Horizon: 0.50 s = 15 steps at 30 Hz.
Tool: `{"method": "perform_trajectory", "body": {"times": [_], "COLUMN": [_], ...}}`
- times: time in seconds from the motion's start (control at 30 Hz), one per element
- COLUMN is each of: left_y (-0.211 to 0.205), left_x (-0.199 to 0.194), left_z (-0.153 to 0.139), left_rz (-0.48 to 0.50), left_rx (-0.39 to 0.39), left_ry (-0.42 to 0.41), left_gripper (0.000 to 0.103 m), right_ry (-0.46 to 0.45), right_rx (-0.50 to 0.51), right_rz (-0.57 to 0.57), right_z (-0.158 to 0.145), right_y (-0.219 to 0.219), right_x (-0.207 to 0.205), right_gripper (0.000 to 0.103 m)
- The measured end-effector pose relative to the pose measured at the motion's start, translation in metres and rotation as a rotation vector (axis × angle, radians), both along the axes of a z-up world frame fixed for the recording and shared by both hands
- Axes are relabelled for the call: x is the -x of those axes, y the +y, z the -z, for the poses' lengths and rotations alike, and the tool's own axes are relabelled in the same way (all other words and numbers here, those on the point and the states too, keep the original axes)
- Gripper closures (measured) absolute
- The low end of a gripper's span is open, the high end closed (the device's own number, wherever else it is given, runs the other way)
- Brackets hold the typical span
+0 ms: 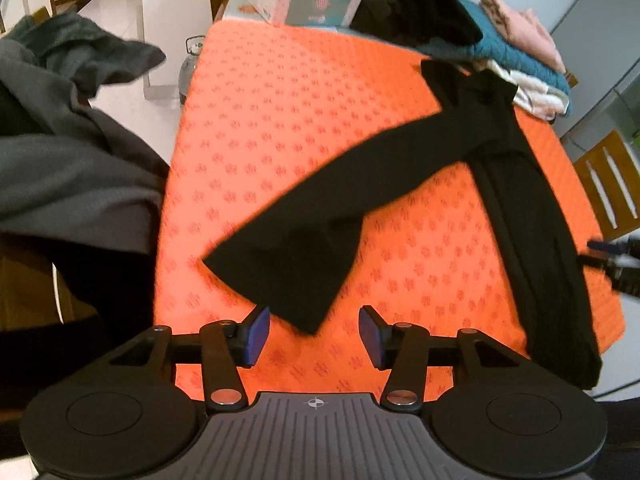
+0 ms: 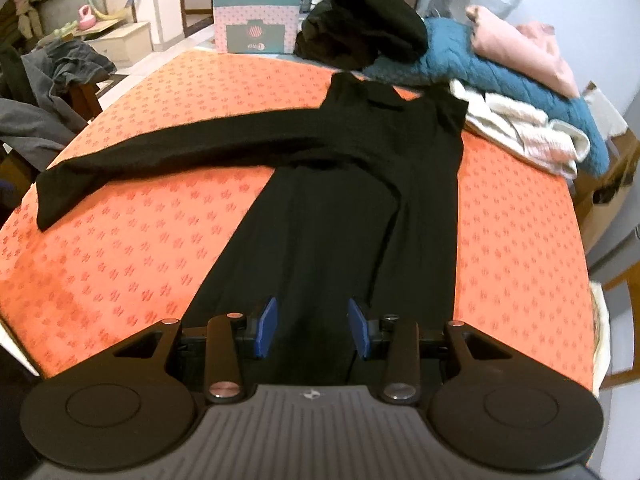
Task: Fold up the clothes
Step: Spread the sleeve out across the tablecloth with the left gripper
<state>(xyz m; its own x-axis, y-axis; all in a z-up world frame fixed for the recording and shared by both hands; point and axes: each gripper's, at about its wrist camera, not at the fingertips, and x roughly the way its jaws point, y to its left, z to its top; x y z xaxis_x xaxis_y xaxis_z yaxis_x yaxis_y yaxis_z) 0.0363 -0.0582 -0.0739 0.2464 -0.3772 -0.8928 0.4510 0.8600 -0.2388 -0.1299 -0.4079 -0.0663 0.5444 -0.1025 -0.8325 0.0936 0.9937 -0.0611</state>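
Note:
A black long-sleeved garment (image 2: 340, 200) lies flat on the orange patterned tablecloth (image 2: 120, 248), its body folded narrow and one sleeve (image 1: 328, 208) stretched out to the side. My left gripper (image 1: 314, 336) hovers just above the sleeve's cuff (image 1: 296, 280). Its blue pads (image 1: 258, 334) stand apart, and only the cuff's corner lies between them, untouched. My right gripper (image 2: 312, 328) is over the lower end of the garment's body, with its jaws apart and the pads (image 2: 267, 326) pressing on nothing. That gripper (image 1: 612, 264) also shows at the right edge of the left wrist view.
Folded clothes are stacked at the far right corner: a black piece (image 2: 368, 32), a teal knit (image 2: 500, 76), a pink one (image 2: 524, 48) and a cream one (image 2: 528, 132). Cardboard boxes (image 2: 256, 20) stand at the table's far edge. Grey clothes (image 1: 60, 152) hang over a chair at the left.

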Motion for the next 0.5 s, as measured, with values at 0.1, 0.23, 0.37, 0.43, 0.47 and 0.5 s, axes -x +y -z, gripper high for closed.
{"method": "perform_trajectory", "body": {"times": [0.1,0.23,0.37,0.43,0.47,0.5], "left_y": [-0.011,-0.027,-0.033,-0.032,-0.031,-0.029], "left_x": [0.008,0.012,0.013,0.013,0.013,0.013], "left_z": [0.015,0.030,0.037,0.039,0.038,0.036], "left_rz": [-0.005,-0.019,-0.038,-0.045,-0.052,-0.060], "left_rx": [-0.025,-0.085,-0.118,-0.131,-0.134,-0.130], "left_ry": [-0.015,-0.077,-0.118,-0.136,-0.146,-0.156], "left_gripper": [0.051,0.052,0.063,0.084,0.087,0.089], "right_ry": [-0.011,-0.028,-0.038,-0.034,-0.029,-0.019], "right_rx": [0.016,0.030,0.070,0.084,0.089,0.097], "right_rz": [-0.026,-0.054,-0.082,-0.099,-0.110,-0.126], "right_z": [-0.002,-0.004,-0.001,0.002,0.005,0.009], "right_y": [-0.008,-0.025,-0.044,-0.051,-0.054,-0.055], "right_x": [-0.016,-0.041,-0.075,-0.092,-0.100,-0.108], "right_gripper": [0.058,0.058,0.060,0.068,0.069,0.070]}}
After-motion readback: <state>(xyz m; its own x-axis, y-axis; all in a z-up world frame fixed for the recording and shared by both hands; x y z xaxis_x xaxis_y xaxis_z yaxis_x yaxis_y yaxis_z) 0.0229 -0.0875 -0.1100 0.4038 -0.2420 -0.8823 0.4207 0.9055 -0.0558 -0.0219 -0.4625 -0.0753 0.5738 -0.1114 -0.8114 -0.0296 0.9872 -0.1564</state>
